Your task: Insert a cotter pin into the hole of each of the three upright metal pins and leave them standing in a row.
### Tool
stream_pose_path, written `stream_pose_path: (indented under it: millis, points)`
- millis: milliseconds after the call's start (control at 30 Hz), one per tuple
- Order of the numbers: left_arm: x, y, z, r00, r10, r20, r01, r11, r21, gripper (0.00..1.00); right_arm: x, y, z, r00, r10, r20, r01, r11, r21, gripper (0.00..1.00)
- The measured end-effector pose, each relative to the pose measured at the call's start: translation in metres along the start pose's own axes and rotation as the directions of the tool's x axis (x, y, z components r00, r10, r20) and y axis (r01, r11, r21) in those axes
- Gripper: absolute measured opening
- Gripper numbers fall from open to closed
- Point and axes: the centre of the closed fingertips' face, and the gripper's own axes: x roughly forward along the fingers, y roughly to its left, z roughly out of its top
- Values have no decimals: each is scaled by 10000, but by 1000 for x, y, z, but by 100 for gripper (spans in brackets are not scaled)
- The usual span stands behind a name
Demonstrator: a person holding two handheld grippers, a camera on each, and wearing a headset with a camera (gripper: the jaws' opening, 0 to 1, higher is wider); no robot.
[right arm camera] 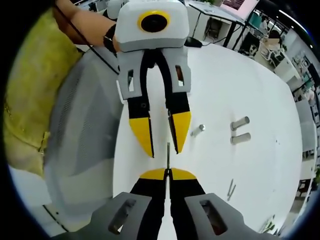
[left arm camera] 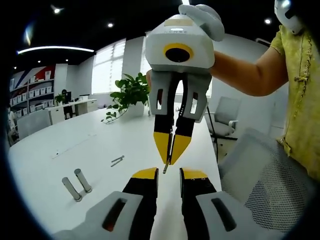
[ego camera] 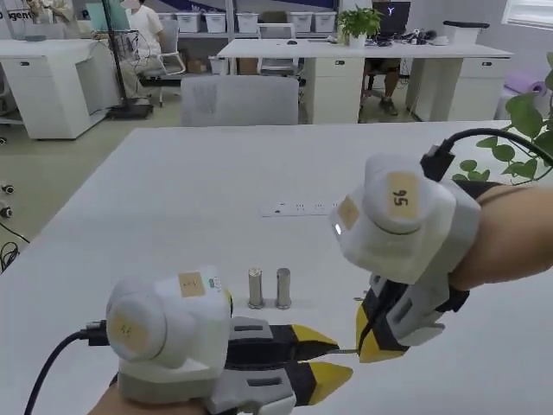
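My right gripper is pinched tight on a cotter pin; my left gripper faces it, jaws parted and empty, the pin's free end pointing into their gap; two metal pins stand upright just beyond, on the table; a spare cotter pin lies near them; a plant leans in at the right.

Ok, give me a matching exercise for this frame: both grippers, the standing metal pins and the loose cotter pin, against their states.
1 left gripper
2 right gripper
3 two metal pins
4 loose cotter pin

A lying flat on the table
B open
C upright, side by side
D shut on a held cotter pin

Pairs: 1-B, 2-D, 3-C, 4-A
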Motion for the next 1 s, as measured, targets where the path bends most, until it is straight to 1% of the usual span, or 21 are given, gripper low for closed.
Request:
stream_pose_path:
  millis: [133, 167, 200, 267, 367, 467, 533, 633, 667, 767, 800, 867, 933, 1000]
  points:
    - [-6, 5, 5, 9995, 257, 191, -259, 9996, 78, 21, 2, -1, -2, 10000, 13, -50, -13, 10000, 92, 2]
    - [-9, 11, 6, 9985, 489, 228, -493, 9986, 165, 22, 3, -1, -3, 10000, 33, -72, -32, 9999, 129, 2]
    - [-12, 14, 6, 9980, 588, 225, -594, 9980, 231, 24, 3, -1, -3, 10000, 23, -70, -22, 9999, 155, 2]
    - [-18, 24, 4, 9958, 913, 92, -916, 9951, 375, 25, 4, -2, -5, 9999, 30, -102, -27, 9996, 282, 2]
    - [-27, 37, -5, 9921, 1241, -162, -1233, 9915, 410, 25, 7, -5, -9, 9998, 29, -217, -17, 9986, 526, 2]
    - [-30, 45, -12, 9893, 1432, -286, -1418, 9889, 451, 26, 10, -8, -13, 9995, 49, -314, -25, 9969, 781, 2]
    - [-32, 53, -21, 9851, 1655, -469, -1637, 9857, 394, 28, 13, -12, -14, 9994, 12, -336, 20, 9954, 957, 2]
    - [-33, 61, -30, 9826, 1767, -578, -1755, 9842, 256, 28, 15, -17, -16, 9991, -7, -431, 57, 9930, 1179, 2]
    - [-32, 63, -35, 9810, 1806, -709, -1796, 9835, 197, 28, 16, -19, -16, 9991, 6, -429, 46, 9926, 1211, 2]
    - [-30, 70, -47, 9784, 1846, -929, -1843, 9828, 122, 28, 19, -24, -17, 9983, -22, -576, 101, 9904, 1380, 2]
    - [-28, 70, -52, 9787, 1774, -1029, -1777, 9841, 67, 28, 21, -27, -16, 9984, -44, -560, 124, 9895, 1437, 2]
    - [-26, 72, -58, 9784, 1731, -1129, -1738, 9848, 36, 28, 24, -28, -16, 9982, 42, -590, 50, 9880, 1546, 2]
    - [-23, 76, -69, 9770, 1665, -1335, -1682, 9857, -15, 28, 27, -30, -15, 9983, 24, -580, 68, 9872, 1594, 2]
    - [-21, 80, -74, 9772, 1607, -1386, -1626, 9867, -20, 27, 29, -31, -15, 9984, 90, -552, 4, 9859, 1675, 2]
